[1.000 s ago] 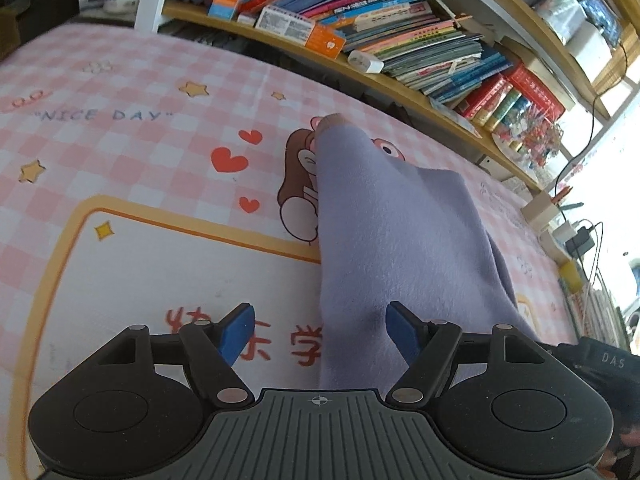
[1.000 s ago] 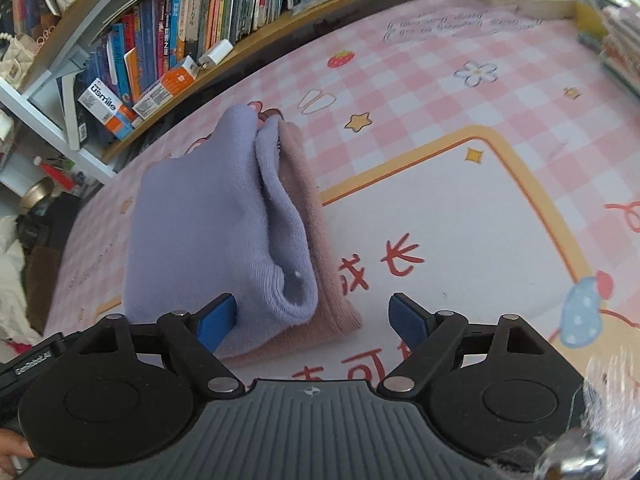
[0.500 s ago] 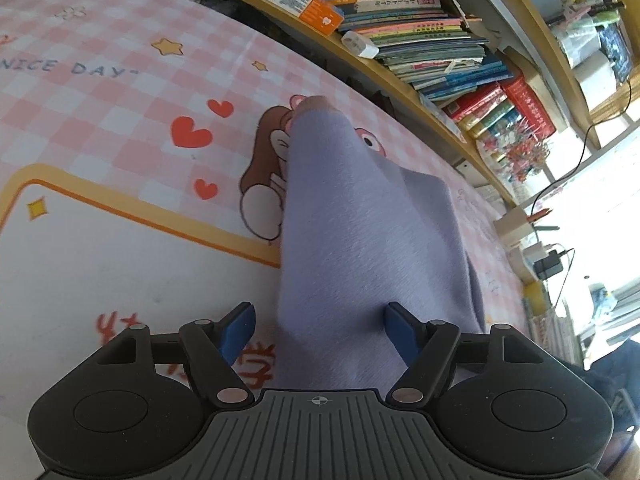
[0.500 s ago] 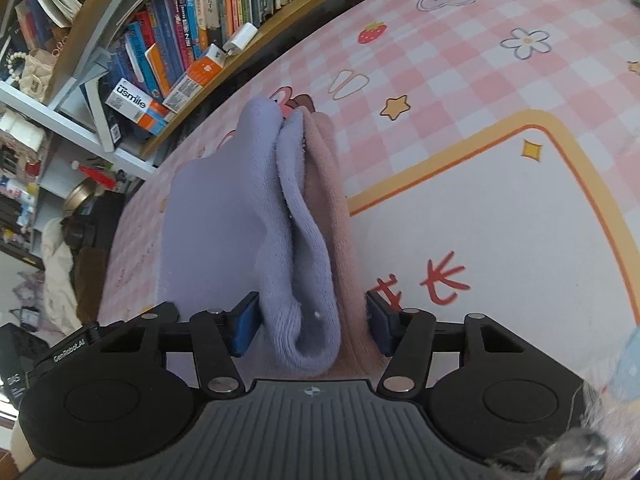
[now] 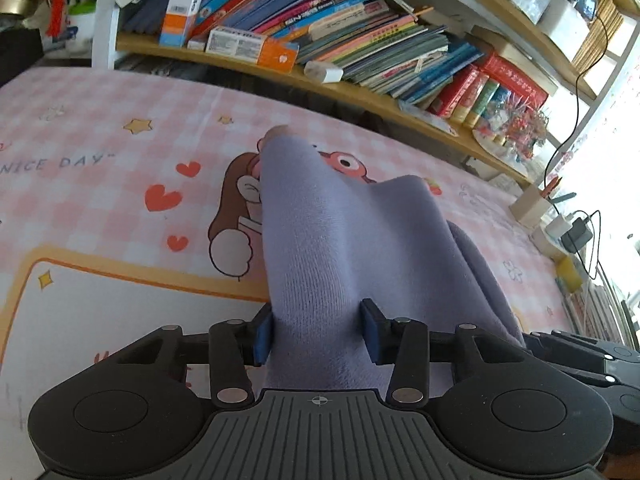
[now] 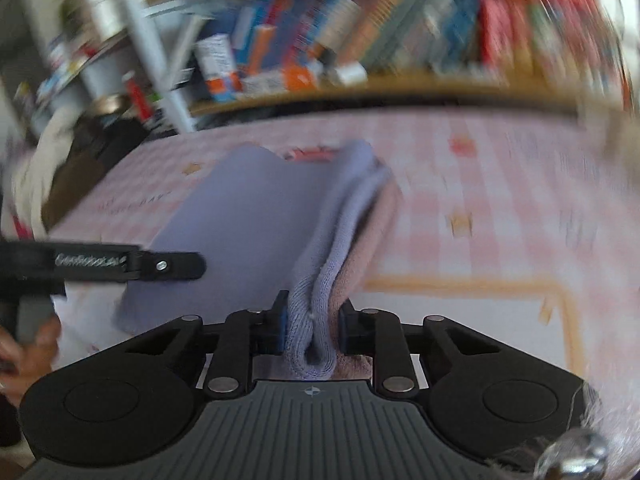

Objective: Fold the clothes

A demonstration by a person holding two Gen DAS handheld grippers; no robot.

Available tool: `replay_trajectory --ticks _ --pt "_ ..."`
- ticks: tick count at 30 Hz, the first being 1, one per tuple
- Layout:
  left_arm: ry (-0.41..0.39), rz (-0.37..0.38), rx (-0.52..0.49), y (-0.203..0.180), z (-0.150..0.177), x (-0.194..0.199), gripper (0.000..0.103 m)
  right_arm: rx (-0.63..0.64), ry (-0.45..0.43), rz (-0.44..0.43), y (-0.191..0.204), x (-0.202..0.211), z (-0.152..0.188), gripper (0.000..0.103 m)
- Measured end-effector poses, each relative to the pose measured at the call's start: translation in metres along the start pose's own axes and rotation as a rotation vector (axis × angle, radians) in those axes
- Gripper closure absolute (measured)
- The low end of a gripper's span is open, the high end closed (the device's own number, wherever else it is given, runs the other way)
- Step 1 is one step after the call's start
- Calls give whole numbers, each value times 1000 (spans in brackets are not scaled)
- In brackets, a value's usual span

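A lavender knitted garment [image 5: 344, 264] lies on a desk covered by a pink checked cloth [image 5: 100, 148] printed with hearts, stars, a cartoon figure and the words "NICE DAY". In the left wrist view the left tongs [image 5: 318, 330] are closing on the garment's near end: the blue pads [image 5: 263, 332] sit against either side of a raised ridge of the fabric, which fills the gap between them and runs away toward the far side of the desk, where its tip ends over the cartoon figure. To the right the cloth slopes down into a lower fold. The right wrist view is blurred by motion. There the right tongs [image 6: 312, 330] are closing too, drawn narrow, with a bunched double edge of the lavender knit [image 6: 320, 264] squeezed between the pads and a pinkish-brown layer [image 6: 372, 232] lying just right of it. The flat body of the garment spreads out to the left. At the left edge of that view the black body of the other tool [image 6: 100, 266] shows, with a hand [image 6: 28, 344] gripping it below. Beyond the desk's far edge a wooden bookshelf [image 5: 360, 52] holds leaning rows of books and boxes, and at the far right stand chargers and cables [image 5: 576, 232].
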State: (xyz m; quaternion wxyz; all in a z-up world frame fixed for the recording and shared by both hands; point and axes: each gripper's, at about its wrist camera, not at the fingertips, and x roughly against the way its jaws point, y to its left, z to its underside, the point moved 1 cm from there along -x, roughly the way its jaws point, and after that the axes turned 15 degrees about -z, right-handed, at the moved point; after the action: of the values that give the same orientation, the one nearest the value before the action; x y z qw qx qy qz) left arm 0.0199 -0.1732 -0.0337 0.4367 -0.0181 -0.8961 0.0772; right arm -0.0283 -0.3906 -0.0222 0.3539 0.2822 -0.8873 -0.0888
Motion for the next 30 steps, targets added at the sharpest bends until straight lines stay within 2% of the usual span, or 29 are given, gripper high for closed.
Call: replay_trajectory --ticks 2,5,10,12,15,22,24,26,30 --pt "41 14 38 7 -2 -7 59 -38 14 -9 -8 -1 1 82" --pt "80 29 81 15 -3 -15 53 -183 16 -47 -29 -2 1 79" --pt "123 87 101 26 -3 -27 47 -480 26 -117 -71 -3 9 57" --pt "143 117 122 30 -5 -33 46 -496 32 -136 -75 -5 9 53" --pt "168 154 150 33 -6 -42 46 -494 38 -171 -76 -10 5 53" --pt "171 190 184 35 -12 -53 48 -478 52 -246 -84 -26 -5 55" --pt "169 189 177 31 -14 -56 50 -508 45 -258 -91 -29 -7 64" --pt "155 162 158 25 -15 -54 52 -518 39 -250 -92 -34 -9 68" --pt "101 107 91 12 -16 -42 58 -432 40 -192 -75 -35 -15 73"
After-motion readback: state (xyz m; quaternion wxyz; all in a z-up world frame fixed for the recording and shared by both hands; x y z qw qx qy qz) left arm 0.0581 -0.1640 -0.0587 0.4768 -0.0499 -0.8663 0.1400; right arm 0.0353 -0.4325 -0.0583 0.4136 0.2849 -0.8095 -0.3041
